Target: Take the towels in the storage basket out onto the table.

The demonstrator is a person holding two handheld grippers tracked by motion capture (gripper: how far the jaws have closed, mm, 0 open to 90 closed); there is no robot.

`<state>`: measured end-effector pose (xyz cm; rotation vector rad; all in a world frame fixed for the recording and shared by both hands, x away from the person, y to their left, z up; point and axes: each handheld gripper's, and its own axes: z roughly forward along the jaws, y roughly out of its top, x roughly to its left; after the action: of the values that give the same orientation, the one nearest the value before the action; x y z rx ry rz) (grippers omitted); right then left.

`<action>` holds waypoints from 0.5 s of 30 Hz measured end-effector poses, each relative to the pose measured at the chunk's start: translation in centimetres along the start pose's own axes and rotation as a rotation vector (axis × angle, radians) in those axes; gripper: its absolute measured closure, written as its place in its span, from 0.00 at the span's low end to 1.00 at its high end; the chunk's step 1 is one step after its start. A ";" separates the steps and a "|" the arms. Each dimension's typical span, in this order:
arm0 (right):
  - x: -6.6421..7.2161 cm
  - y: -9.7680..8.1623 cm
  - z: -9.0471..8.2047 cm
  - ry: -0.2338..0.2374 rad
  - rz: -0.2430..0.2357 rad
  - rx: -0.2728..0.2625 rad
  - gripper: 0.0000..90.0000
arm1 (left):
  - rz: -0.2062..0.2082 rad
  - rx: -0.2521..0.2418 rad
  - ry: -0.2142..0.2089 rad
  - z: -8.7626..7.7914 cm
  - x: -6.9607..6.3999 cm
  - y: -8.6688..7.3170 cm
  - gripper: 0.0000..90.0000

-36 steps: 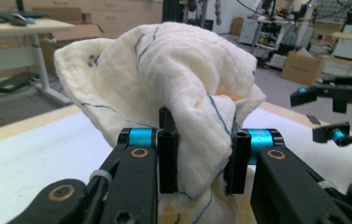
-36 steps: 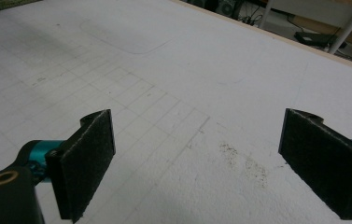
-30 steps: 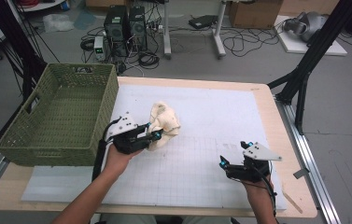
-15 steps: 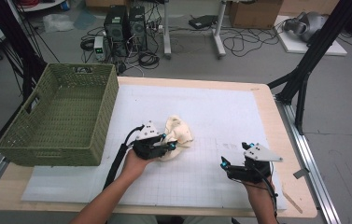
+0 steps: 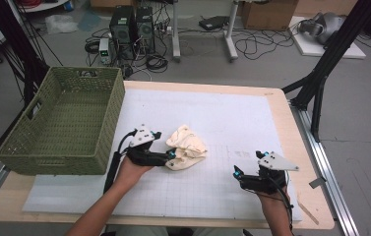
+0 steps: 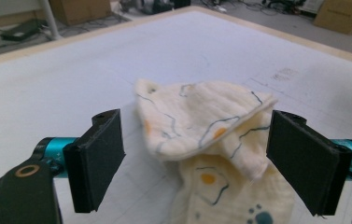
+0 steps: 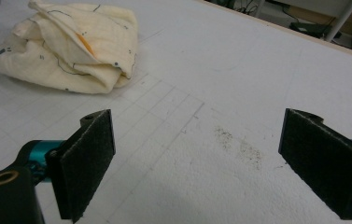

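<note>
A crumpled cream cloth (image 5: 188, 147) with blue and orange prints lies on the white mat, right of the green basket. My left gripper (image 5: 172, 156) sits low at the cloth's left side. Its jaws have just been opening and now stand wide. In the left gripper view the cloth (image 6: 201, 121) lies between the jaws of that gripper (image 6: 197, 163), and the pads do not press on it. My right gripper (image 5: 237, 173) rests open near the mat's front right. In the right gripper view that gripper (image 7: 197, 163) has nothing between its jaws, and the cloth (image 7: 71, 46) lies farther off at upper left.
A green woven basket (image 5: 60, 162) stands at the table's left, its inside bare. The white gridded mat (image 5: 232, 113) covers most of the wooden table (image 5: 281, 113). Black frame legs (image 5: 321, 73) rise at the right, and cables and computer cases lie on the floor behind.
My left gripper carried the cloth to the right and toward the front, set it on the mat and opened its jaws. The right gripper has stayed still.
</note>
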<state>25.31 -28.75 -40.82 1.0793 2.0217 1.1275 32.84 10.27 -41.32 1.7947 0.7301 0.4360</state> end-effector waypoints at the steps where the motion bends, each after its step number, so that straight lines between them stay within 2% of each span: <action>1: 0.0 0.0 -0.1 0.000 0.006 -0.001 0.11 | 0.002 -0.007 0.007 -0.7 0.4 0.0 0.21; 3: 0.0 0.0 -0.1 -0.003 0.009 -0.006 0.11 | -0.018 -0.029 0.020 -2.0 1.1 -0.2 0.21; 5: 0.0 0.0 0.0 -0.002 0.019 -0.003 0.11 | -0.008 -0.043 0.042 -3.0 1.4 -0.4 0.21; 7: 0.0 0.0 0.0 -0.001 0.026 -0.004 0.11 | -0.014 -0.063 0.039 -3.8 1.6 -0.8 0.21; 10: 0.0 0.1 0.0 -0.002 0.023 -0.013 0.11 | -0.035 -0.065 0.038 -4.2 1.7 -0.8 0.20; 13: 0.1 0.0 0.1 -0.001 0.023 -0.017 0.11 | -0.030 -0.077 0.024 -4.3 1.5 -0.7 0.20; 15: 0.0 -0.1 0.2 0.000 0.022 -0.014 0.11 | -0.031 -0.069 0.022 -4.3 1.5 -0.8 0.20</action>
<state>25.48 -28.68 -40.98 1.0972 2.0043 1.1510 31.12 14.51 -40.74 1.7149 0.7483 0.4558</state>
